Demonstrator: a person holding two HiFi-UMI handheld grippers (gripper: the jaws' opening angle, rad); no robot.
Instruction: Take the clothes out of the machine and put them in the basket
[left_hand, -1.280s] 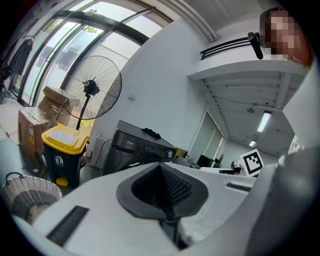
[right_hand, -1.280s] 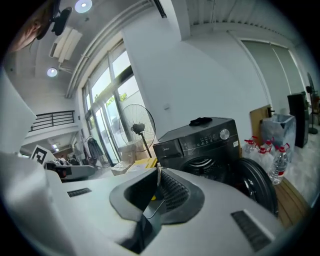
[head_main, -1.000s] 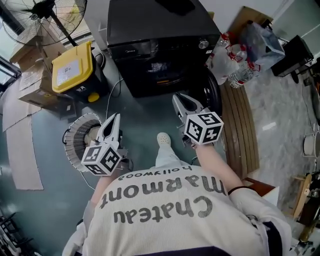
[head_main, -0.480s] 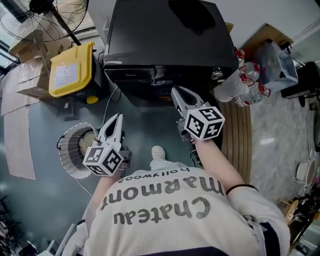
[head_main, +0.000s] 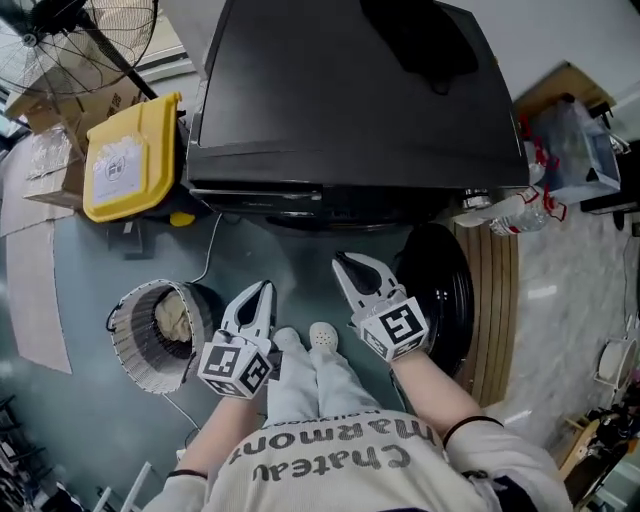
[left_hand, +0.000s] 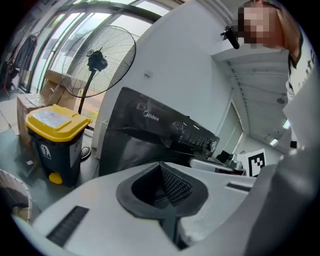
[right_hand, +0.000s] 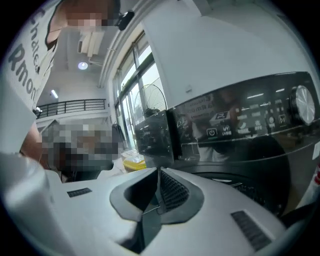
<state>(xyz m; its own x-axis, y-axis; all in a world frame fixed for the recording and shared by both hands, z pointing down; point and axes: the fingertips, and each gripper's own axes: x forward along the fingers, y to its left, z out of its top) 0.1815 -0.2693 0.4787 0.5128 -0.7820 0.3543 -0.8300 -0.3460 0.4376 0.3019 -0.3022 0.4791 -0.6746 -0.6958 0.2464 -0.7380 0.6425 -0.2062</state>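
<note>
**Both grippers empty at the washer**

Left gripper (head_main: 262, 292) and right gripper (head_main: 347, 268): my fingers (head_main: 243, 312) are pressed together, nothing between them. Black machine (head_main: 300, 100) is ahead, "Midea" on its front, round door (head_main: 445, 300) swung open. A pale garment (head_main: 173, 318) lies in the basket (head_main: 125, 350) on the floor (head_main: 60, 420) at my left. Shirt (head_main: 330, 460) print: "Chateau Marmont".

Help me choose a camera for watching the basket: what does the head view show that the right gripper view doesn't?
Only the head view shows the basket with a pale cloth inside, the left gripper, and the machine's round door standing open. Only the right gripper view shows the lit control panel face on, and that gripper's ribbed pads shut together with nothing between them. Both show the black washing machine and the right gripper.
</note>
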